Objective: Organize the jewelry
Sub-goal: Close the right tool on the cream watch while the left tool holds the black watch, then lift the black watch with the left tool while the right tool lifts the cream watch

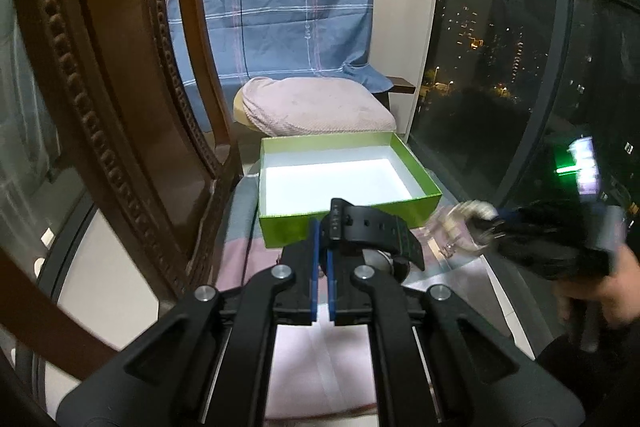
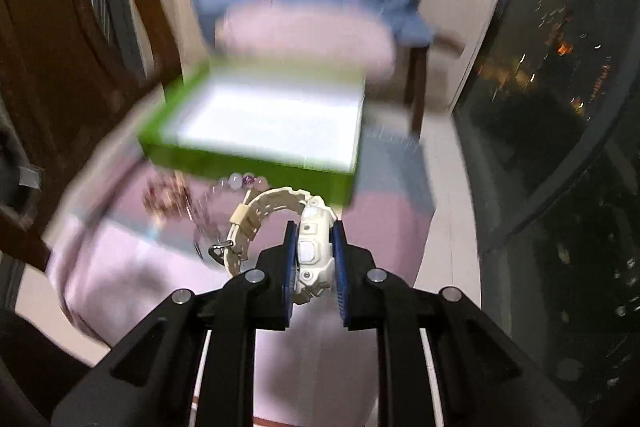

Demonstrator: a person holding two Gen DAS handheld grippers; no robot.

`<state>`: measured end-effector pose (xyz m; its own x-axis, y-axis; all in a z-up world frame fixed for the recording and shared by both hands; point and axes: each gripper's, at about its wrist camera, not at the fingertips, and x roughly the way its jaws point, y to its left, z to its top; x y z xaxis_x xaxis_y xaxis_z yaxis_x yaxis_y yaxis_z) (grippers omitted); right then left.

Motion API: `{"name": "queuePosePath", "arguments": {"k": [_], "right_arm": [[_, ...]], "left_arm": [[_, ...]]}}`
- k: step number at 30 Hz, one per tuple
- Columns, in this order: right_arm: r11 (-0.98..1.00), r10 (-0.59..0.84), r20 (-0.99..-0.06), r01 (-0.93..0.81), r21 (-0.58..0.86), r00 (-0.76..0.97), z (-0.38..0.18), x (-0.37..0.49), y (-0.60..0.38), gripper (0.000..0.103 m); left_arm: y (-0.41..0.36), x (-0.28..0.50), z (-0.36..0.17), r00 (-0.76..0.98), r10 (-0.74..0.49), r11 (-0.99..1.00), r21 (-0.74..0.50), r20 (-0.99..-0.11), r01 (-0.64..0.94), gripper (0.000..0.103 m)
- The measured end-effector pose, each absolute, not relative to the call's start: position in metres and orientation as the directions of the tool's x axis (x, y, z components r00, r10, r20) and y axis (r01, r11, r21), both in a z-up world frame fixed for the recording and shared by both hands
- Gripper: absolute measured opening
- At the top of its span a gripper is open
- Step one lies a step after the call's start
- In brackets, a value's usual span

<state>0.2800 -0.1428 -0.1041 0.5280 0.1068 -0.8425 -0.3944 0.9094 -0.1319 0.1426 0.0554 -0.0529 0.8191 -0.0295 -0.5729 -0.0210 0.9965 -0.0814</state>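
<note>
My left gripper [image 1: 323, 247] is shut on the strap of a black watch [image 1: 372, 229], held just in front of an open green box [image 1: 412, 205] with a bare white inside. My right gripper [image 2: 314, 241] is shut on the case of a cream-white watch [image 2: 312, 251], lifted above the pink cloth [image 2: 132, 259]; its strap curls off to the left. In the left wrist view the right gripper [image 1: 496, 223] shows blurred at the right, with a hand behind it. Beaded bracelets [image 2: 240, 181] lie on the cloth by the green box [image 2: 240, 159].
A carved dark wooden frame [image 1: 100, 107] stands close on the left. Behind the box lie a pink towel-covered cushion [image 1: 316, 107] and a blue checked sheet [image 1: 276, 7]. A dark window [image 1: 520, 67] runs along the right side.
</note>
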Motion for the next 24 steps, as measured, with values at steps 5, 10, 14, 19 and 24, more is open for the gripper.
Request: {"name": "queuePosePath", "arguments": {"k": [5, 10, 14, 19, 24], "right_arm": [[0.919, 0.126, -0.866, -0.386, -0.081, 0.483, -0.122, 0.257, -0.156, 0.018], [0.915, 0.233, -0.829, -0.403, 0.01, 0.509, -0.093, 0.223, -0.162, 0.017], [0.912, 0.278, -0.796, -0.407, 0.043, 0.538, -0.065, 0.231, -0.159, 0.018], [0.92, 0.327, -0.696, -0.384, 0.079, 0.639, -0.015, 0.207, -0.174, 0.017], [0.914, 0.356, -0.628, -0.399, 0.079, 0.692, 0.008, 0.146, -0.181, 0.017]], "left_arm": [[0.053, 0.125, -0.048, 0.809, -0.014, 0.998, -0.061, -0.587, -0.027, 0.004], [0.053, 0.118, -0.044, 0.8, -0.03, 0.997, -0.079, -0.6, -0.022, 0.004], [0.05, 0.112, -0.038, 0.802, -0.021, 0.997, -0.069, -0.596, -0.025, 0.004], [0.049, 0.095, -0.027, 0.813, -0.02, 0.997, -0.073, -0.582, -0.027, 0.004], [0.043, 0.079, -0.013, 0.818, -0.026, 0.996, -0.083, -0.575, -0.026, 0.004]]}}
